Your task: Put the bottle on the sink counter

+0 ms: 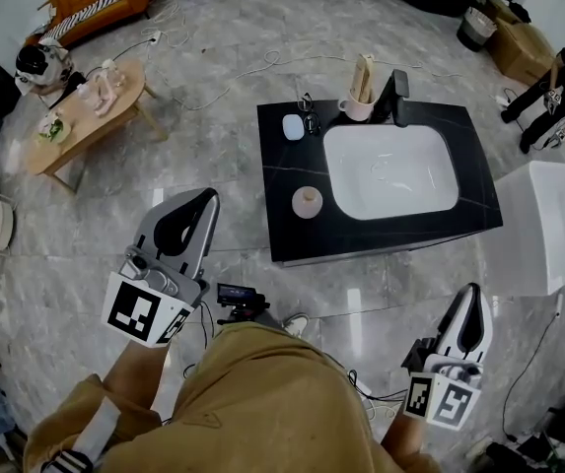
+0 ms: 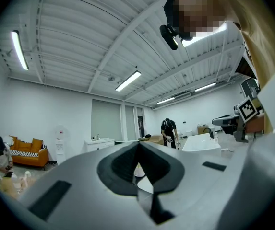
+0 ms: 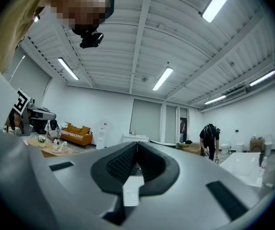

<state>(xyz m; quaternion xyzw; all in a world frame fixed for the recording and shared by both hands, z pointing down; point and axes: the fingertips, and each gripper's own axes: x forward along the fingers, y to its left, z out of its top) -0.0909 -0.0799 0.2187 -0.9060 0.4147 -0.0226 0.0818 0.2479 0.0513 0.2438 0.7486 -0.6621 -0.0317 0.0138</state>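
Tan clothing (image 1: 262, 392), left gripper (image 1: 203, 197), sink counter (image 1: 292, 227), wooden table (image 1: 81, 131)

**Black sink counter (image 1: 282, 227) standing on a grey marble floor (image 1: 213, 57).**
A white basin (image 1: 390, 170) is set into its top, with a black faucet (image 1: 397, 97) at the back edge. A cup (image 1: 353, 109) holding wooden sticks, a pale blue oval object (image 1: 293, 126) and a small dark item (image 1: 308, 121) stand along that edge. A round beige bottle (image 1: 308, 202) stands just left of the basin.

Head view: overhead, steeply down; sink counter (image 1: 287, 215) ahead of the jaws. Gripper views: low, level along own jaws; both share orange sofa (image 2: 29, 151) left of jaws.
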